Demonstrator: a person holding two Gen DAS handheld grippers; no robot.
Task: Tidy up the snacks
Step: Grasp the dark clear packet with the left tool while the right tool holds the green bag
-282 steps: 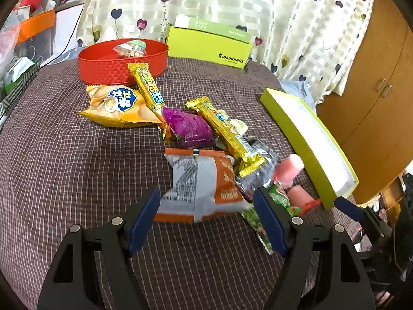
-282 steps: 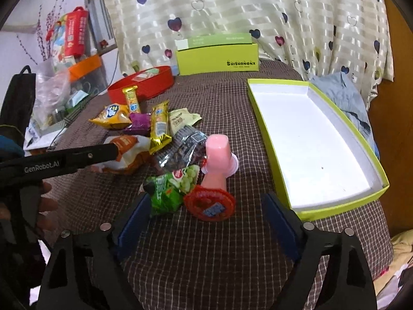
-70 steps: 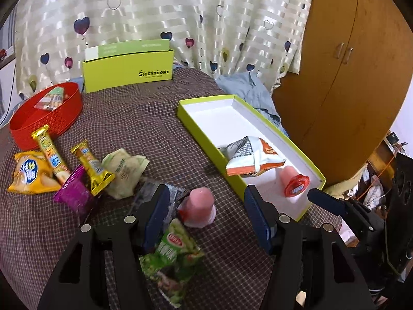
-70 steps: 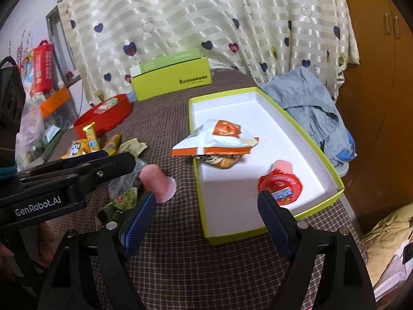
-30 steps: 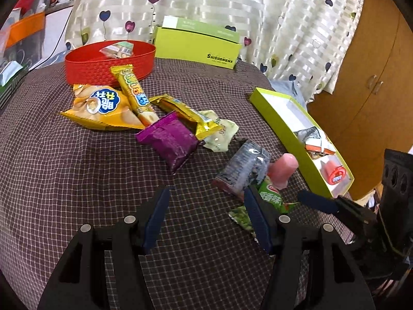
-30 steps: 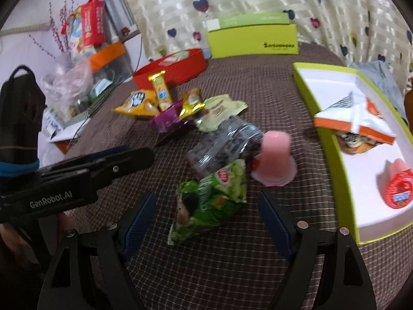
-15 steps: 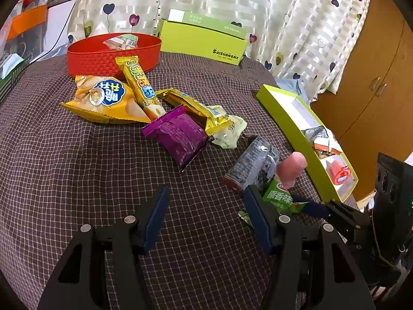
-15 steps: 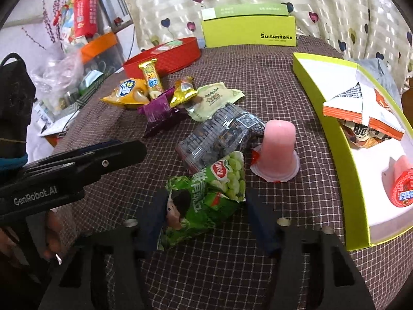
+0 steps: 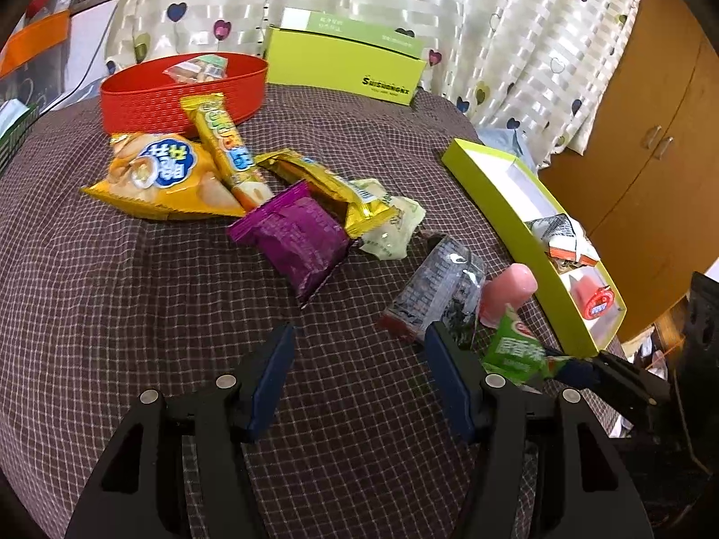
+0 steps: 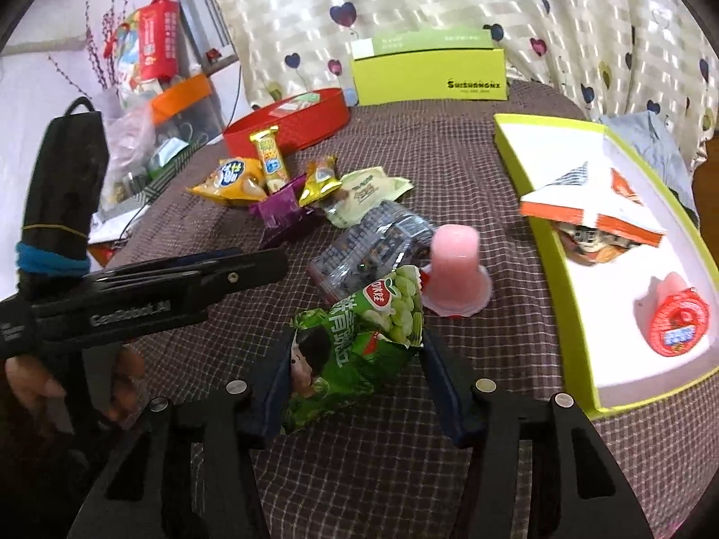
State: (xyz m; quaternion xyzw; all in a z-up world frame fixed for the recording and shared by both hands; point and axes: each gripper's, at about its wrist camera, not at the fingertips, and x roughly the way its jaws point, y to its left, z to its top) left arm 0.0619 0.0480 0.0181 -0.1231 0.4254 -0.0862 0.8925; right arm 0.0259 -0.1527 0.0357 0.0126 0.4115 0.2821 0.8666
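Closing our right gripper (image 10: pixel 355 375) jaws, wide a second ago, onto the green pea bag (image 10: pixel 359 337) | left gripper (image 9: pixel 359 377) open, empty | next: green box (image 10: pixel 557 242)

Orange-and-white chip bag (image 10: pixel 597 211) and red-lidded jelly cup (image 10: pixel 678 321) went from the surface into the lime-green tray (image 10: pixel 552 242); both lay there. Right claw (image 10: pixel 355 377) dropped from above the tray to the green pea packet (image 10: pixel 359 332), narrowed from wide apart, and pinched it on both sides. Left claw (image 9: pixel 359 373) swung back from the tray toward the snack pile, gaping, empty.
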